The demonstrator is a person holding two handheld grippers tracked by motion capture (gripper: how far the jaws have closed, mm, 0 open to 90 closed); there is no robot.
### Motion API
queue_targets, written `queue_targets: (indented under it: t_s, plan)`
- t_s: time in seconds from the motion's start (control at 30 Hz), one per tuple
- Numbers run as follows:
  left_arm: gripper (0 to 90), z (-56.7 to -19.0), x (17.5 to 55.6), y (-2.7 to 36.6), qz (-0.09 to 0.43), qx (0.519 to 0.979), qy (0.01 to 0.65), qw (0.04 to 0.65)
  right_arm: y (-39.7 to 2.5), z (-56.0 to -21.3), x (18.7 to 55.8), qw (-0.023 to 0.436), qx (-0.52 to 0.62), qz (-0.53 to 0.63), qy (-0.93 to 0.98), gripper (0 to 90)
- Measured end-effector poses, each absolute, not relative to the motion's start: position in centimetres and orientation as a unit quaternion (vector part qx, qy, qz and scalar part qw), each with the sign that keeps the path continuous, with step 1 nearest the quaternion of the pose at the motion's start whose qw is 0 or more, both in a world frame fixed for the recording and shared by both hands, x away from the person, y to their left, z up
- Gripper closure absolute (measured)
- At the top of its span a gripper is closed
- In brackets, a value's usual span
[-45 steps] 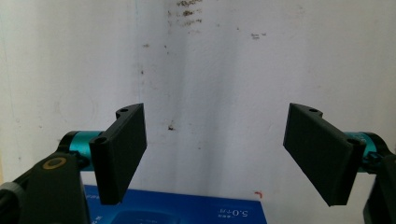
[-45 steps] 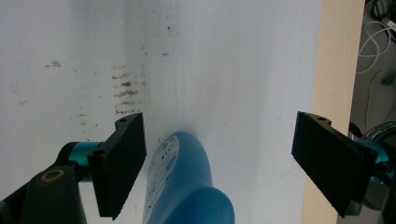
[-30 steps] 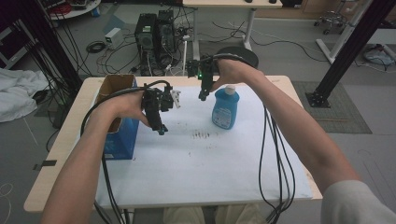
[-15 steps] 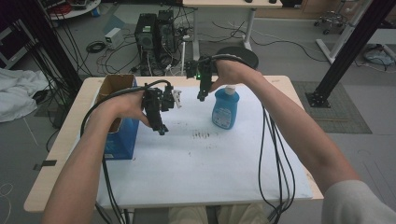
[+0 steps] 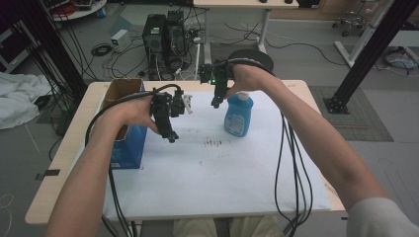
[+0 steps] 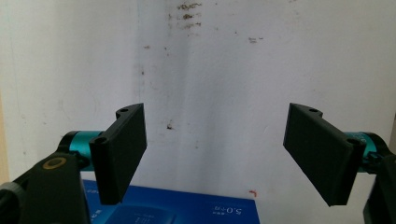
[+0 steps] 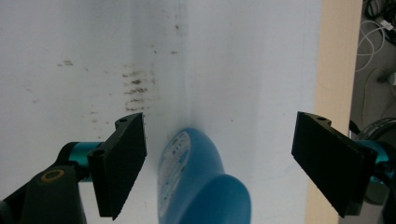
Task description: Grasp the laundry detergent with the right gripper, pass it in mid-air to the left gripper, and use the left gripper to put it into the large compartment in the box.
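The right gripper (image 7: 219, 163) hangs spread just above the blue bottle (image 7: 205, 186), which sits between its jaws. The left gripper (image 6: 215, 161) is spread too, the blue box (image 6: 173, 210) beneath it.

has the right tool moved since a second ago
No. The right tool hangs in the same spot above the blue bottle, left of its cap, jaws open.

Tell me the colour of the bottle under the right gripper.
Blue, the bottle; clearest in the high view.
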State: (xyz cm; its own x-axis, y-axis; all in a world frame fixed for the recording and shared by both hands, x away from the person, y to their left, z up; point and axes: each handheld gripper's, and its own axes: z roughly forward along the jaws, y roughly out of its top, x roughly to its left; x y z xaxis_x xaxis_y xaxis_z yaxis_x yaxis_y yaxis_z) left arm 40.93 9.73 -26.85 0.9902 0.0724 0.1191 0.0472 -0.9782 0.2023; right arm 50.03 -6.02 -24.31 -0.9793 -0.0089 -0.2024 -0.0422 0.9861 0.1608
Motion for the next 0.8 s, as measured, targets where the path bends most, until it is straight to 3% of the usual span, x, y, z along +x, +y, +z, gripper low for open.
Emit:
queue_targets:
  t_s: [0.47, 0.8]
  plan:
    - [21.5, -27.0, 41.2, 9.7, 0.059, 0.992, 0.034, 0.109, -9.4, -24.2, 45.3, 0.052, -0.022, 0.132, 0.99, 17.0]
    - [21.5, -26.9, 41.0, 9.8, 0.06, 0.991, 0.036, 0.116, -12.4, -24.3, 41.9, 0.056, -0.018, 0.123, 0.991, 17.0]
